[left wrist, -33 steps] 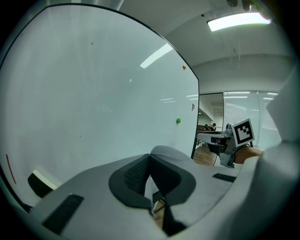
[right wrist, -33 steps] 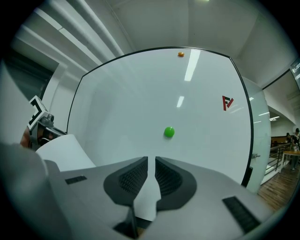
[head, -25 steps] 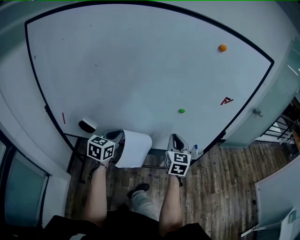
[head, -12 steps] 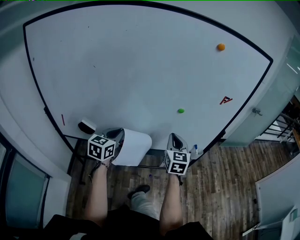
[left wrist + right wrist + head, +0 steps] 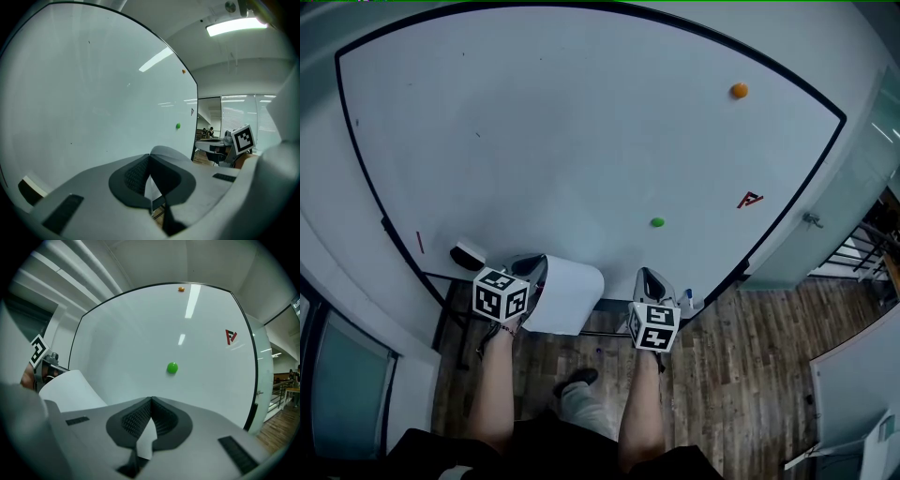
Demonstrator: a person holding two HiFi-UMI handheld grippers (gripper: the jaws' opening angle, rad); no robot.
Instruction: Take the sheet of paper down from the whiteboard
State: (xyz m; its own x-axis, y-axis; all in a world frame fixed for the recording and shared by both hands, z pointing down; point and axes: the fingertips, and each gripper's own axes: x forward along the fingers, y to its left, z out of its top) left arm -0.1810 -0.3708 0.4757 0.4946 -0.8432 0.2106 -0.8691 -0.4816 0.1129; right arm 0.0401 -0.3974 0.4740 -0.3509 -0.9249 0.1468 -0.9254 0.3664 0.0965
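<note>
1. Far left: a whiteboard [image 5: 581, 141] is filling most of the head view. A small eraser [image 5: 469, 253] is sitting near its lower-left corner.
2. Just right of that, the L gripper [image 5: 150, 164] is pointing at the board's bottom edge. Its jaws are clamping tight on one edge of the sheet of paper [image 5: 567, 298], w/ a thin white sliver showing btwn the pads in the left gripper view.
3. The sheet is hanging off the L gripper toward the right, curling over at the top, low in front of the board's bottom edge. No magnet is sitting on it. Whether it's brushing the board can't be told.
4. Centre-right: a green magnet [image 5: 657, 222] is sticking to bare board, above the sheet and apart from it.
5. Below it, the R gripper [image 5: 151, 404] is hovering near the bottom edge, apart from the sheet's right side. Its jaws have just been closing and are pressing together. Bare board is showing btwn it and the paper, so it's prob. gripping nothing.
6. Far right: a red logo magnet [image 5: 750, 199] and an orange magnet [image 5: 739, 90] are sitting higher on the board.
7. Meaning: w/ the paper free and held by the L alone, the take-down is looking basically done, and the R closing empty is suggesting it isn't needed.
</note>
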